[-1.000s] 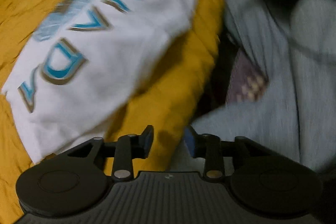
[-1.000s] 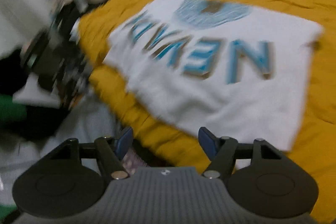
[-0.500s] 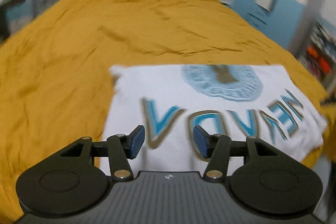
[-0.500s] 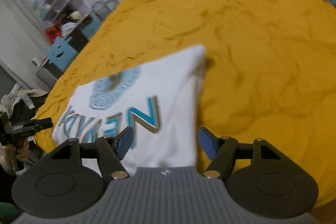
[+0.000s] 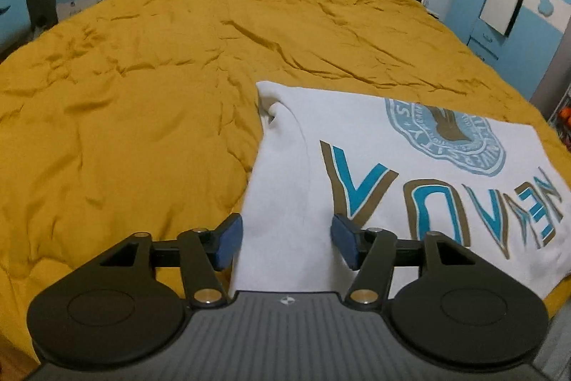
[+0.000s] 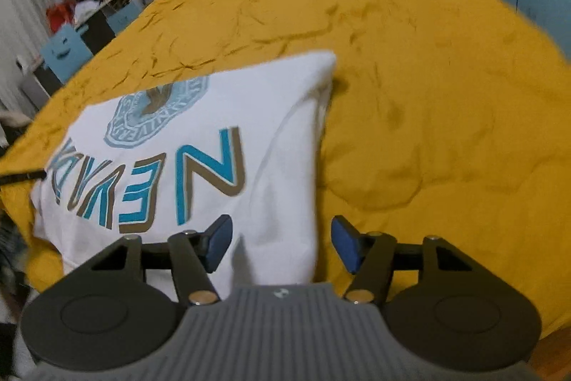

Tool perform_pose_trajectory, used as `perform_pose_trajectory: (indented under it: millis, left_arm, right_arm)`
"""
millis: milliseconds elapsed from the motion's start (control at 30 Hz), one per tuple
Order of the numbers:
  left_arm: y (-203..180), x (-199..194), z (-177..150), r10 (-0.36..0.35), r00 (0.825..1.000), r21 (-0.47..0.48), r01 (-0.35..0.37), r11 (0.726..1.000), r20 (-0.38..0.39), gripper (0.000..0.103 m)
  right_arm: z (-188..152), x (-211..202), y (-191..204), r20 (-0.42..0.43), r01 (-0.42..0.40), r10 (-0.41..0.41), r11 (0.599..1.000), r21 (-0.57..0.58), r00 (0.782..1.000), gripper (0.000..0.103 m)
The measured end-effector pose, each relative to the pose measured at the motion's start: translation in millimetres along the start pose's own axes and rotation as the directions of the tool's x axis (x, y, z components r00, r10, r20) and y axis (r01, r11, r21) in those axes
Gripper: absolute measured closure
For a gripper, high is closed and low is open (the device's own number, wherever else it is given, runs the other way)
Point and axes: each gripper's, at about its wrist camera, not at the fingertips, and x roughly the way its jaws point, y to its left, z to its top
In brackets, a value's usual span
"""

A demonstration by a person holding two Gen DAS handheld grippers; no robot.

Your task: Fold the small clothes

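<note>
Left gripper (image 5: 286,240) faced the white sweatshirt's (image 5: 410,181) left edge, right gripper (image 6: 281,243) its right; both jaws spread

One shirt (image 5: 410,188) (white) — one bedspread (image 5: 142,95).

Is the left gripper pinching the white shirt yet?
Cannot tell. In the left wrist view the left gripper stands open over the white shirt edge, pads not squeezing; the height gap is unclear.
</note>
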Motion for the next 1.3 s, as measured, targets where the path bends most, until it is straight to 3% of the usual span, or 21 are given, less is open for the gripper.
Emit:
perform_pose_trajectory:
  millis: [133,167,200,233,300,367,467,533,633,667,733,767,833,867,900,967,1000,1100,1167,1200,1300]
  left_arm:
    - [2.0,15.5,-1.1,-0.01,0.998,0.003,0.01,1.0,-0.064,0.032]
    - [5.1,19.1,-0.2,-0.037,0.995,-0.011,0.036,0.999,-0.096,0.039]
    - [8.4,20.0,0.5,-0.06,0.992,-0.032,0.057,0.998,-0.107,0.052]
    - [11.9,19.8,1.5,-0.091,0.989,-0.067,0.084,0.994,-0.112,0.06]
    - [14.8,16.8,4.0,-0.1,0.988,-0.115,0.086,0.99,-0.117,0.076]
    - [7.5,10.9,5.7,-0.096,0.988,-0.09,0.086,0.992,-0.121,0.085]
    - [0.2,-4.6,14.0,-0.133,0.984,-0.106,0.121,0.987,-0.116,0.086]
    - [9.4,-15.5,20.6,-0.25,0.964,-0.233,0.223,0.946,-0.094,0.087]
    - [30.6,-22.6,20.6,-0.424,0.905,-0.411,0.375,0.831,-0.03,0.087]
    - [38.2,-21.7,17.1,-0.472,0.882,-0.462,0.416,0.783,-0.007,0.087]
    - [55.4,-13.7,3.6,-0.529,0.848,-0.56,0.453,0.693,0.032,0.087]
    - [63.6,-8.0,-5.4,-0.532,0.845,-0.594,0.451,0.666,0.044,0.087]
    - [78.0,3.1,-23.4,-0.508,0.86,-0.623,0.423,0.658,0.048,0.086]
    - [85.8,7.6,-33.1,-0.485,0.873,-0.63,0.407,0.662,0.056,0.086]
    - [92.1,11.3,-40.2,-0.482,0.874,-0.638,0.407,0.653,0.063,0.086]
    - [101.2,17.0,-50.4,-0.504,0.859,-0.648,0.435,0.626,0.09,0.085]
    - [102.5,17.4,-50.7,-0.499,0.862,-0.631,0.437,0.641,0.091,0.083]
    - [94.6,13.7,-42.4,-0.441,0.896,-0.518,0.399,0.757,0.045,0.072]
    - [91.6,8.6,-37.9,-0.437,0.899,-0.466,0.394,0.792,0.019,0.068]
    - [90.3,4.6,-34.4,-0.422,0.907,-0.44,0.378,0.815,0.0,0.061]
    - [76.3,-15.2,-23.0,-0.315,0.948,-0.336,0.285,0.898,-0.037,0.047]
  right_arm:
    - [-2.7,5.7,35.6,-0.037,0.064,-0.072,0.981,-0.183,0.997,0.047]
    - [-3.7,11.3,40.2,-0.051,0.083,-0.096,0.974,-0.209,0.994,0.05]
    - [-5.0,17.4,42.5,-0.063,0.1,-0.117,0.97,-0.221,0.991,0.052]
    - [-6.3,22.5,41.1,-0.075,0.11,-0.128,0.972,-0.209,0.989,0.063]
    - [-8.9,28.1,38.8,-0.079,0.125,-0.141,0.975,-0.181,0.987,0.068]
    - [-10.8,30.1,43.3,-0.066,0.131,-0.147,0.969,-0.208,0.987,0.094]
    - [-11.0,21.2,51.5,-0.035,0.126,-0.138,0.964,-0.232,0.99,0.099]
    - [-4.1,9.2,45.2,-0.025,0.062,-0.067,0.983,-0.175,0.997,0.099]
    - [8.1,-11.0,21.6,0.008,-0.1,0.1,0.995,-0.002,0.995,0.099]
    - [10.5,-16.0,10.8,0.033,-0.181,0.179,0.98,0.078,0.983,0.099]
    - [11.8,-19.2,-19.7,0.103,-0.346,0.331,0.894,0.284,0.938,0.099]
    - [9.6,-17.4,-32.1,0.129,-0.389,0.368,0.851,0.353,0.921,0.099]
    - [-0.7,-7.2,-52.0,0.139,-0.416,0.398,0.796,0.439,0.907,0.1]
    - [-7.8,0.3,-59.4,0.117,-0.397,0.39,0.789,0.468,0.913,0.1]
    - [-14.7,8.1,-63.6,0.087,-0.368,0.375,0.792,0.488,0.923,0.1]
    - [-27.1,20.3,-71.7,0.041,-0.32,0.349,0.798,0.511,0.936,0.1]
    - [-32.5,24.4,-75.2,0.035,-0.313,0.345,0.799,0.514,0.938,0.1]
    - [-36.2,27.8,-76.2,0.02,-0.297,0.329,0.824,0.483,0.944,0.091]
    - [-33.2,24.7,-69.5,-0.017,-0.253,0.285,0.876,0.41,0.958,0.068]
    - [-32.5,22.8,-67.4,-0.028,-0.24,0.271,0.89,0.388,0.962,0.067]
    - [-25.5,12.9,-59.0,-0.052,-0.192,0.216,0.936,0.295,0.975,0.061]
